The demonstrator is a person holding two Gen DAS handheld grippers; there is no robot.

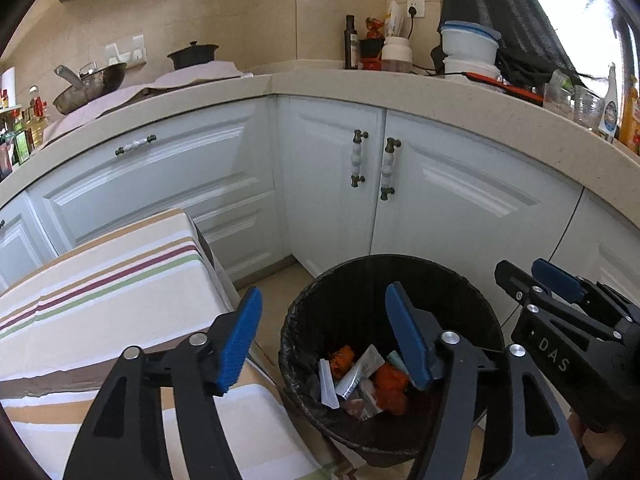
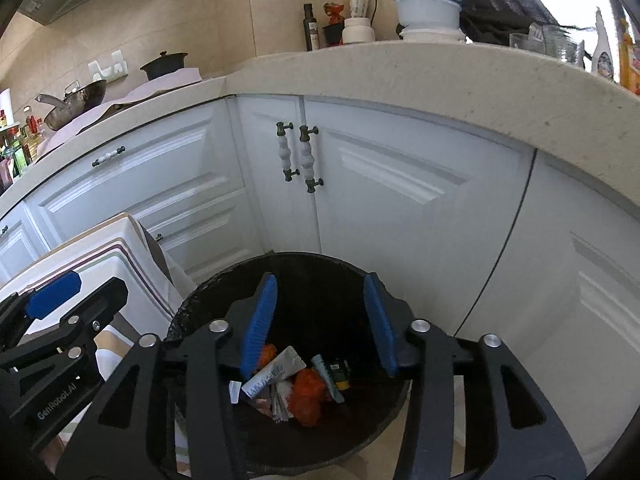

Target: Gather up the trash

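Both wrist views look steeply down, close over the trash bin (image 1: 304, 320) (image 2: 208, 300) — shared, with the corner cabinets (image 1: 332, 200) (image 2: 280, 208) ahead.

Daylight glared through the blown-out bright window (image 1: 560, 8) at upper right. Fisheye curvature bent the edges; the black round bin (image 2: 224, 304) interior stayed shadowed.

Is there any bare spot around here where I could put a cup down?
The striped tablecloth left of the trash bin looks bare. The countertop corner between the covered stove and the dark bottle is free too. Further right, bowls, jars and glasses crowd it; the bin's bottom holds wrappers.
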